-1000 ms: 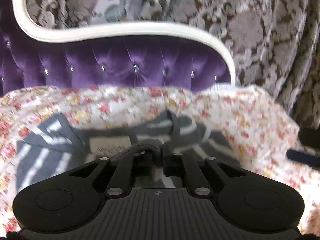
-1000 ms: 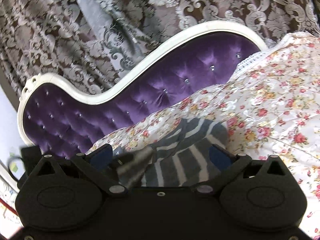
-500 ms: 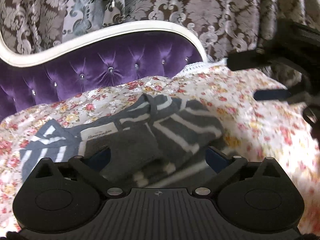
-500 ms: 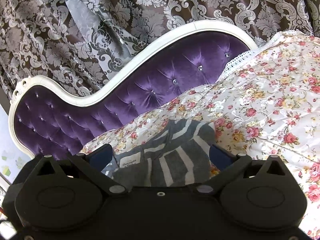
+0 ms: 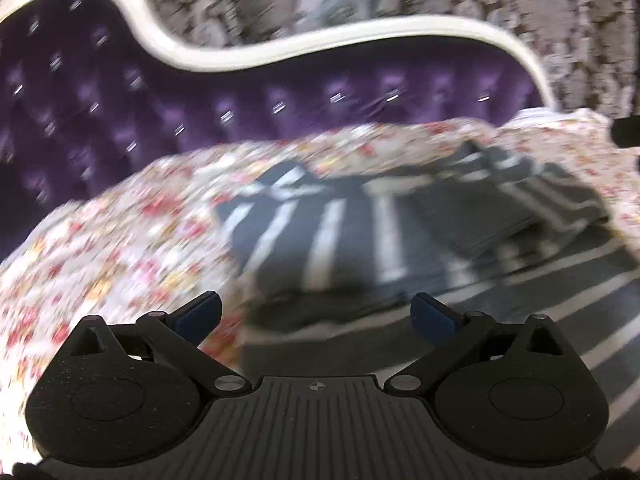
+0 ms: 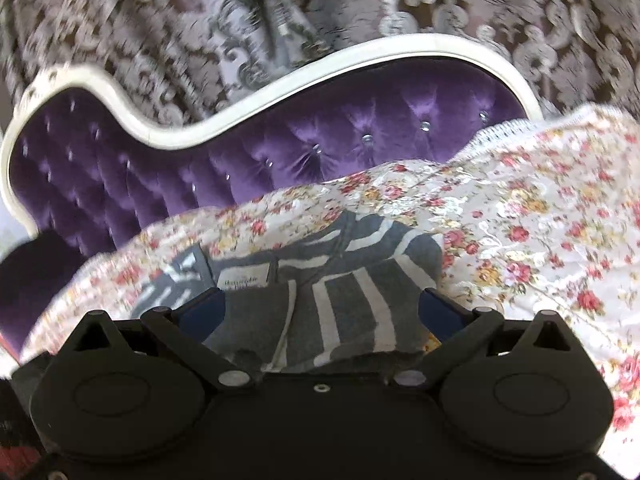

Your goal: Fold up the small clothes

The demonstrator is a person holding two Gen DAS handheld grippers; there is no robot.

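1. Left tongs [image 5: 316, 316]: jaws are standing wide apart and gripping nothing; a second ago they were pinched shut on a fold of the cloth, and half a second ago they were already spread.
2. Right tongs [image 6: 320, 310]: jaws are gaping wide and empty, as in both earlier views.
3. Striped garment [image 6: 344, 280] [image 5: 360, 236]: grey with white stripes, lying partly folded on the floral bedspread [image 6: 540, 240]; the left view is now sitting lower and further left over it, and is blurring.
4. Label [image 6: 242, 279]: pale patch showing on the garment; print is too small to read.
5. Purple tufted headboard [image 6: 320, 140], white-framed, is standing behind the bedspread, backed by a damask curtain [image 6: 160, 40].
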